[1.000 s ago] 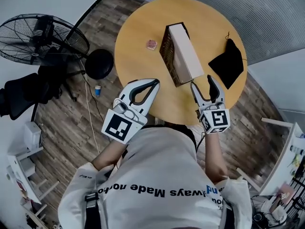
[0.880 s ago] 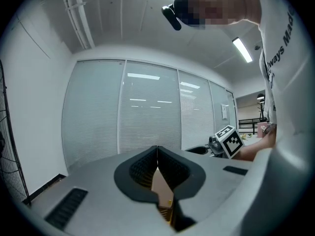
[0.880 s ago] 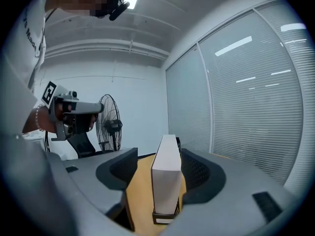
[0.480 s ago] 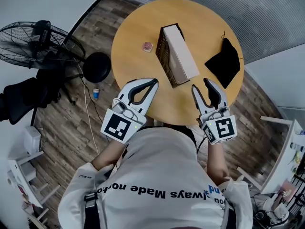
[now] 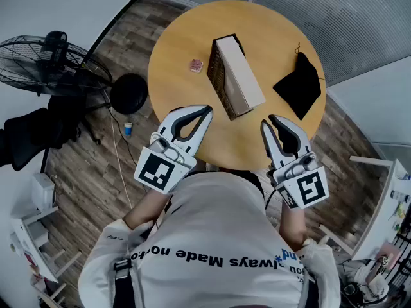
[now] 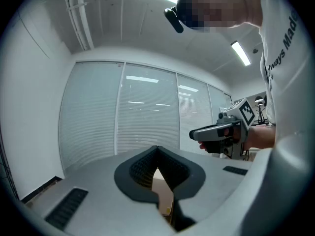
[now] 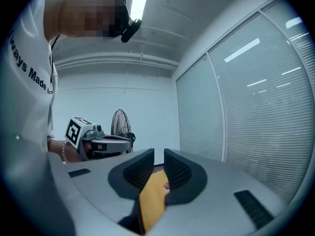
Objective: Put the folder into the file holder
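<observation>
- Right gripper [image 5: 270, 123] has drawn back from the near end of the holder [image 5: 219, 76], toward the person's body and out to the right. It was just beside the holder; now there is a clear gap.
- Its jaws were wide apart and are now closing to a narrow slit, with nothing between them.
- Its rear end sits lower and further right in the head view.
- The head view has drifted: the table [image 5: 186, 37], holder and fan [image 5: 45, 63] sit slightly further left.
</observation>
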Tool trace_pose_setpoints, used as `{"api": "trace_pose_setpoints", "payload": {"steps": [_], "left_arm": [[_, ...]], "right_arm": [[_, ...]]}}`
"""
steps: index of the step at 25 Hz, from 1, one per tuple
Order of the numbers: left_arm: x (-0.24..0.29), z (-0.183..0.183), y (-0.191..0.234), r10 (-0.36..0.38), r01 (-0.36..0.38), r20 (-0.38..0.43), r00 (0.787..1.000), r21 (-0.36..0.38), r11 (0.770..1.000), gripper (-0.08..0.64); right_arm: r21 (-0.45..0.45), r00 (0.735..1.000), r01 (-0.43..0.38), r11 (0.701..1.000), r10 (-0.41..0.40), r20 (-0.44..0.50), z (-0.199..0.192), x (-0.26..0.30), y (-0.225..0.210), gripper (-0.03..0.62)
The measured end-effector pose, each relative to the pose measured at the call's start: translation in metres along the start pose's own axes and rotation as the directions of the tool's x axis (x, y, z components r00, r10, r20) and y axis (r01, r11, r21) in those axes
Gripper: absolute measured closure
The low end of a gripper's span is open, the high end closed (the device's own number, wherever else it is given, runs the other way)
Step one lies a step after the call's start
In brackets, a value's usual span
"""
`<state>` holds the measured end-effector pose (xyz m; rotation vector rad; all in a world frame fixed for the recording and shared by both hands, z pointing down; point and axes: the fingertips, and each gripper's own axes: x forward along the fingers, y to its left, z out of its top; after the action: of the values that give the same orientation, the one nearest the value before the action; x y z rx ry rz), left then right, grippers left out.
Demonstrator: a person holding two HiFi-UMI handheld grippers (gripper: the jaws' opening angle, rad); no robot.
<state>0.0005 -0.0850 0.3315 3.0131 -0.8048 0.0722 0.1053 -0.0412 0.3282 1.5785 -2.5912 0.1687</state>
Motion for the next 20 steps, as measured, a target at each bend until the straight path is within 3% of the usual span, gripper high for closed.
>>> {"api": "trace_pose_setpoints", "payload": {"steps": [8, 20], "left_arm": [[-0.006, 0.013, -0.003, 0.003, -0.003, 0.023, 1.0, 0.0, 1.0, 0.537], [-0.008, 0.012, -0.01, 0.003, -0.003, 0.023, 1.0, -0.002, 1.0, 0.537]], "right_arm": [[-0.03, 0.999, 0.027, 0.999, -0.026, 0.02, 0.015, -0.012, 0.008, 0.549], [-0.028, 0.998, 0.06, 0.998, -0.059, 0.018, 0.015, -0.02, 0.007, 0.552]]}}
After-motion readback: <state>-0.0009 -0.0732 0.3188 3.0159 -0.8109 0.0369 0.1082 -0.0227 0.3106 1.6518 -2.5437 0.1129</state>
